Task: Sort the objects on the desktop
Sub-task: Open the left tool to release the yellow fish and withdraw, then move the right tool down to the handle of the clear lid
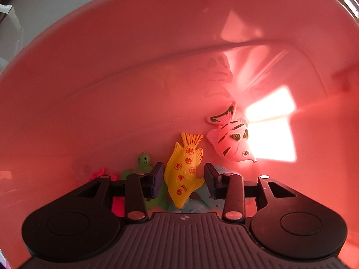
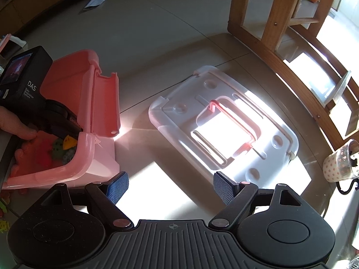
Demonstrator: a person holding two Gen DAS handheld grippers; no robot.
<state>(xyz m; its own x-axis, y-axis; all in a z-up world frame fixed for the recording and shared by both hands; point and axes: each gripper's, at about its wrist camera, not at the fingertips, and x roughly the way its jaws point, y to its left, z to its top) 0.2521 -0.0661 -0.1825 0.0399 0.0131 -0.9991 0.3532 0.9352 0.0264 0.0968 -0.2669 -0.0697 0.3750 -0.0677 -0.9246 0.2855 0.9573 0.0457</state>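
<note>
A: Looking down the left gripper (image 1: 182, 174), I see its jaws parted on either side of a yellow fish (image 1: 182, 174) without touching it. It lies on the floor of the pink bin (image 1: 112, 89), long axis roughly twelve to six, tail fin toward twelve o'clock and snout toward six.

B: And the pink fish (image 1: 231, 139)?

A: At about one o'clock from the yellow one, slanted, tail toward eleven, snout toward five, beside a glaring sun patch that washes out its edge.

B: Anything hidden?

A: A green toy (image 1: 143, 161) with eyes, a red toy (image 1: 98, 172) and a pale blue toy (image 1: 195, 208) are mostly behind the fingers; I cannot tell their shapes.

B: The other hand?

A: The right gripper (image 2: 170, 189) has its jaws wide, holding nothing, above the sunlit tabletop (image 2: 157, 33). A white lid (image 2: 224, 123) lies flat at twelve o'clock, the bin (image 2: 89, 157) at ten. A spotted cup (image 2: 338, 163) sits at three, cut by the frame's dark edge.
</note>
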